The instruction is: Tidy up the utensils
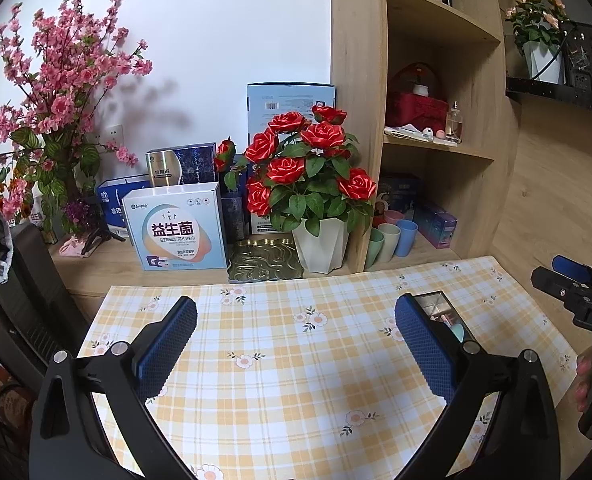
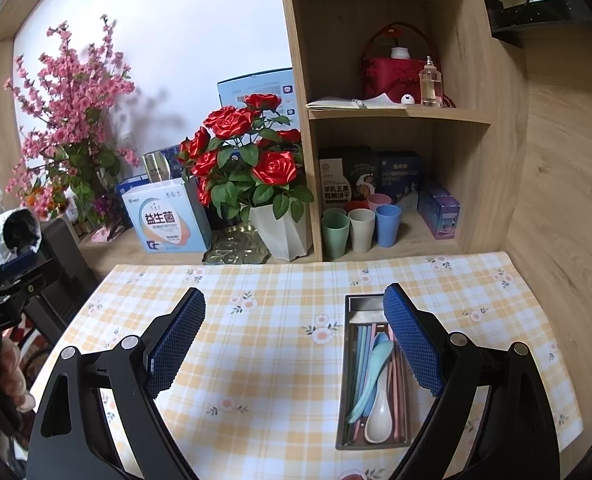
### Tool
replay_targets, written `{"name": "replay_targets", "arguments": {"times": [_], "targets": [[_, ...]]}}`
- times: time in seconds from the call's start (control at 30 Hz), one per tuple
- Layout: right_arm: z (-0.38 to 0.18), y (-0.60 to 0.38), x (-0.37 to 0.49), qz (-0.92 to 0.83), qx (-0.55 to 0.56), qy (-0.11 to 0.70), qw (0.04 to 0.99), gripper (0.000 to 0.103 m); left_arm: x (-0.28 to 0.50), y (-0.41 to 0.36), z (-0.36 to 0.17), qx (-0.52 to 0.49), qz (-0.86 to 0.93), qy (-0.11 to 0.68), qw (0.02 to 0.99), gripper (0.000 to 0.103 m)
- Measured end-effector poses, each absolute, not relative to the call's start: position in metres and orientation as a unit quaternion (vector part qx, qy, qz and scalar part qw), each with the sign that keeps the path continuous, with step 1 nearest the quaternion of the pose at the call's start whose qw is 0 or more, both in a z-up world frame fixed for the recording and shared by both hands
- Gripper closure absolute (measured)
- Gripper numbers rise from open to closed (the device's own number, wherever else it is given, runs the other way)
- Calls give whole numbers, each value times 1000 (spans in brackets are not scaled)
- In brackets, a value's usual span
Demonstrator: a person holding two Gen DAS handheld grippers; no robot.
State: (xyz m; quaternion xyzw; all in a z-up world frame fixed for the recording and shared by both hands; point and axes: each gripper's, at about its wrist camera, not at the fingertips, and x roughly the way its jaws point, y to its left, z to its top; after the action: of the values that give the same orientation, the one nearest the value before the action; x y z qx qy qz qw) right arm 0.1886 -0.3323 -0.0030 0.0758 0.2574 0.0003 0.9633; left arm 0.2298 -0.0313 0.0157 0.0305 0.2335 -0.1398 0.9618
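Lying in a narrow metal tray (image 2: 346,364) on the checked cloth (image 2: 256,360), the utensils, i.e. a white spoon (image 2: 378,416), a teal spoon (image 2: 376,364) and pastel chopsticks (image 2: 362,344), run lengthwise w/ the tray, long axis pointing away toward the shelf (image 2: 396,114). Tray sits just inside the right gripper (image 2: 294,344), by its right finger, which overlaps the tray's edge in view. Right gripper is spread wide, holding nothing. Left gripper (image 1: 296,346) is also wide open and empty; from it the tray (image 1: 436,304) shows only partly, behind its right finger. Right hand is clearly nearer, so prob. it does any next pick, along that axis.
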Motion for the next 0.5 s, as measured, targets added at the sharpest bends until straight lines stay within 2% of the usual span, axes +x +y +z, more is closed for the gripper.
{"name": "replay_targets", "arguments": {"times": [0.5], "targets": [[5,-332,182,-2,75,247,966,16,226,-25,19,24,-132,231,964,6]]}}
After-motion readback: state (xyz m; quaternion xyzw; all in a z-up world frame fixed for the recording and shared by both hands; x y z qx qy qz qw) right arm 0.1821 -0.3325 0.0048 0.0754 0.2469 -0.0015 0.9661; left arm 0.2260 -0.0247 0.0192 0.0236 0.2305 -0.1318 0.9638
